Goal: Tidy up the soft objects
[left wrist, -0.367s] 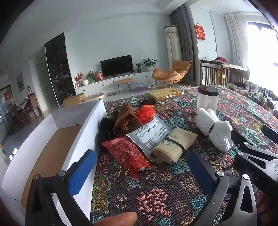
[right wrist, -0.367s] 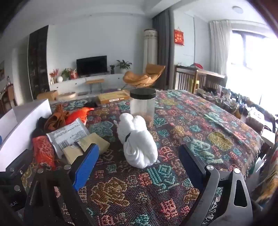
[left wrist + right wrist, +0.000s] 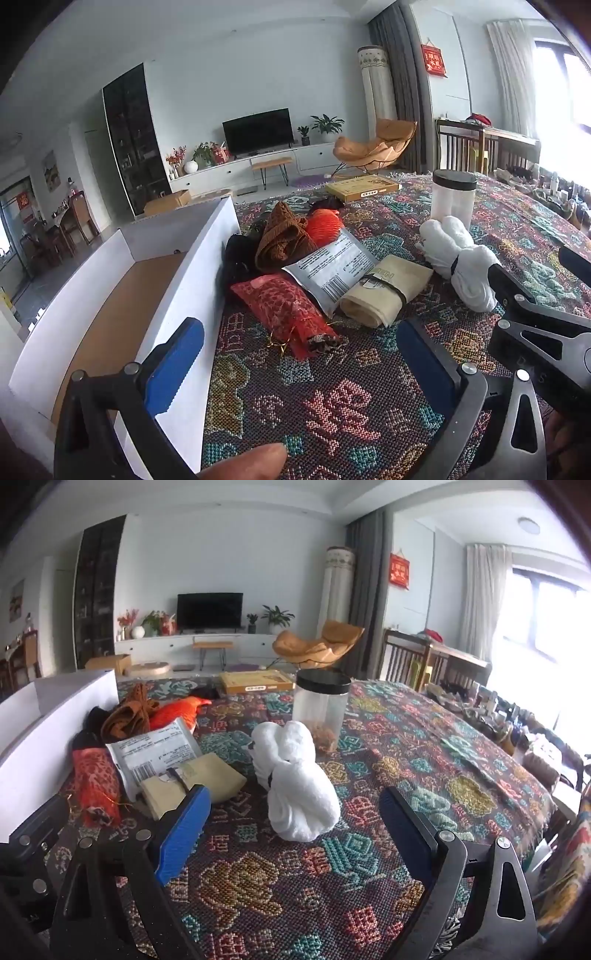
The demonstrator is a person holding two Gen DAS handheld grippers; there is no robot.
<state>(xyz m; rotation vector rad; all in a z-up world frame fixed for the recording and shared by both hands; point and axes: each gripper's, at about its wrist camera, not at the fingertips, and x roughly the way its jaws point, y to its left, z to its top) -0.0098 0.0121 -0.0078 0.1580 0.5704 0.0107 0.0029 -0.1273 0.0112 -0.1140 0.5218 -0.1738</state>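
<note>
Soft objects lie on a patterned tablecloth: a red patterned pouch, a silver packet, a beige rolled cloth with a black band, a brown knit piece, an orange item, a black cloth and a white rolled towel. My left gripper is open and empty, just short of the red pouch. My right gripper is open and empty, just short of the white towel.
A white open box with a brown floor stands left of the pile. A clear jar with a black lid stands behind the towel. A flat yellow box lies at the far edge.
</note>
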